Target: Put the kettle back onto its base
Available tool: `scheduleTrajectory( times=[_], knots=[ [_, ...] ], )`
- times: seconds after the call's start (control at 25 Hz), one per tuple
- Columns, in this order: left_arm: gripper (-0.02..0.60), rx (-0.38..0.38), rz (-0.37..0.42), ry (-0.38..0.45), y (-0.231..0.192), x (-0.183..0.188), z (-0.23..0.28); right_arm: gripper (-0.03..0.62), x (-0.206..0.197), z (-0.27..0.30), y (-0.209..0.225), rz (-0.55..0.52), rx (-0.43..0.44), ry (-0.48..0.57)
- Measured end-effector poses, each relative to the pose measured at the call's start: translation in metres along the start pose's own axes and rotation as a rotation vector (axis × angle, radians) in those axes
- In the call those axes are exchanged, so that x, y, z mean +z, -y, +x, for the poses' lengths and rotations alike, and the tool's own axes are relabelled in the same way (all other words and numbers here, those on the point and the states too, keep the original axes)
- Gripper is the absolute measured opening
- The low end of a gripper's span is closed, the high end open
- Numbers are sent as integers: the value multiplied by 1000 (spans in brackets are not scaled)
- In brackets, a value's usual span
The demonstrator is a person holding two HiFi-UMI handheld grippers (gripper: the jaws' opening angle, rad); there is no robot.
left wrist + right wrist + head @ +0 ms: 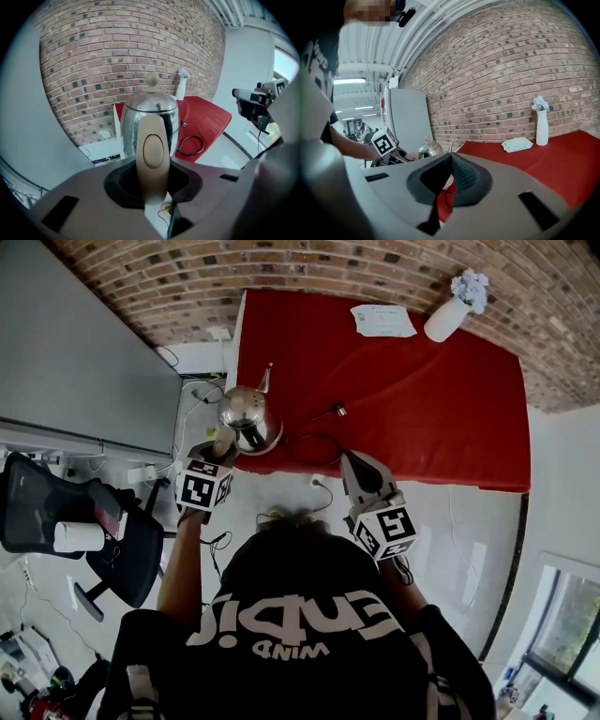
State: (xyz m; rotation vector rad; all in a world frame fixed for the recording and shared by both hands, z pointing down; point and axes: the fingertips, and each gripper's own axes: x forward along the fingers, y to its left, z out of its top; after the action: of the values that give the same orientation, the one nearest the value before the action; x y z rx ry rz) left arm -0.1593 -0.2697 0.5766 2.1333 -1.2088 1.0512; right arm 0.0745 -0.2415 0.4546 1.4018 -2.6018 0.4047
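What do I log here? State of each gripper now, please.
Left gripper: closed on the kettle handle.
Right gripper: closed, holding nothing.

Polished steel, matt plastic, red cloth, rough brick

The kettle [151, 119] has a mirror-bright polished metal body. Its handle [152, 152] and lid knob [152, 79] look like smooth beige plastic with a soft sheen. The left tongs [153, 187] and right tongs [451, 180] have matt grey plastic shells, and the right one's pads [466, 180] are dark, ribbed and rubbery. Matt red cloth covers the bench [422, 399]. The wall [281, 268] is rough, unglazed brick. The vase [447, 317] is smooth and white.
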Motion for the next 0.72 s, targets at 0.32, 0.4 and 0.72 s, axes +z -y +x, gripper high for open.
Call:
scheduleTrajectory(
  times=[0.32,0.4,0.72],
  knots=[
    [106,0,8,19,0,-4,2,20,-2,-1,-8,-3,18,-2],
    [109,4,15,14,0,-5,2,20,-2,-3,-9,-5,19,-2],
    [227,3,34,12,2,-5,3,20,-1,-10,-9,-10,20,0]
  ],
)
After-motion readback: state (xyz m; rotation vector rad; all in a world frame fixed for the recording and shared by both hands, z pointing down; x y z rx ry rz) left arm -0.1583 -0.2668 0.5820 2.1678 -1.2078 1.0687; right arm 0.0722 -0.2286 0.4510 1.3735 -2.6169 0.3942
